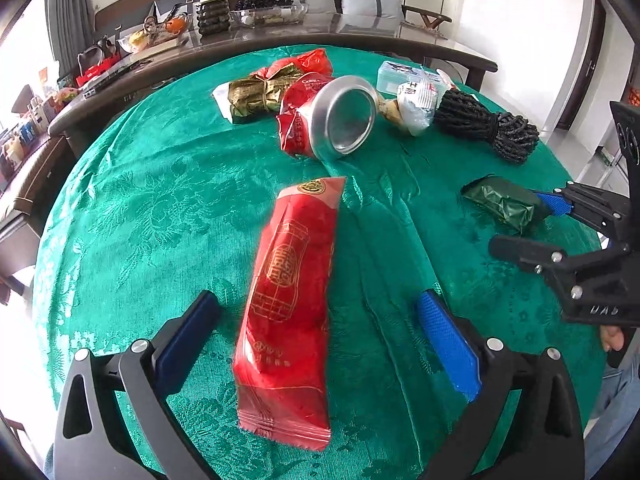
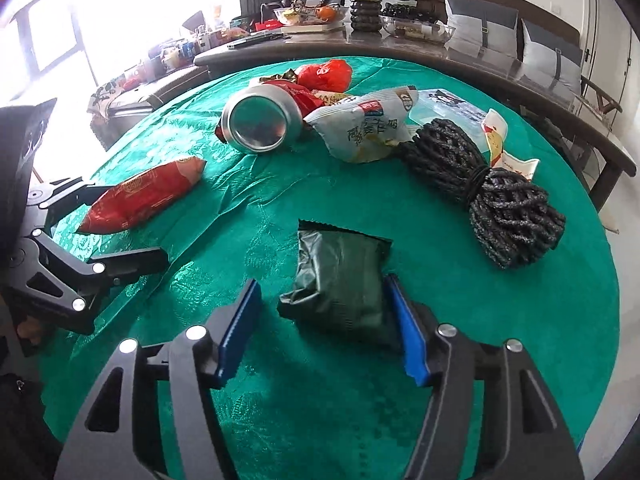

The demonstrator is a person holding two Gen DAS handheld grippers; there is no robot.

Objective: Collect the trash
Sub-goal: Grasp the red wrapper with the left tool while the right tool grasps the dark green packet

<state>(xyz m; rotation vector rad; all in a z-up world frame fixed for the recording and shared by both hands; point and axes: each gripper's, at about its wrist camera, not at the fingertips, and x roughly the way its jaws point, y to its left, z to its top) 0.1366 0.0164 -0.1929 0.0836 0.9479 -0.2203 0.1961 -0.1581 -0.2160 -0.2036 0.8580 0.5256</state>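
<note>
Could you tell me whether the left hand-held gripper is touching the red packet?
Apart. The left wrist view shows the red packet lying between the left hand-held gripper's wide-open fingers, with green cloth visible on both sides.

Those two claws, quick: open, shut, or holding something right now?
Left gripper: open wide, the red snack packet between its pads, not gripped.
Right gripper: open, the dark green packet between its pads, one pad touching it.

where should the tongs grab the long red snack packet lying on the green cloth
Grip the red snack packet across its narrow width, around the puffed middle, coming down from above. It lies flat on the green tablecloth with its long axis running away between the open left tongs, so both long edges are free. The flat crimped ends would likely slip, so avoid them.
</note>
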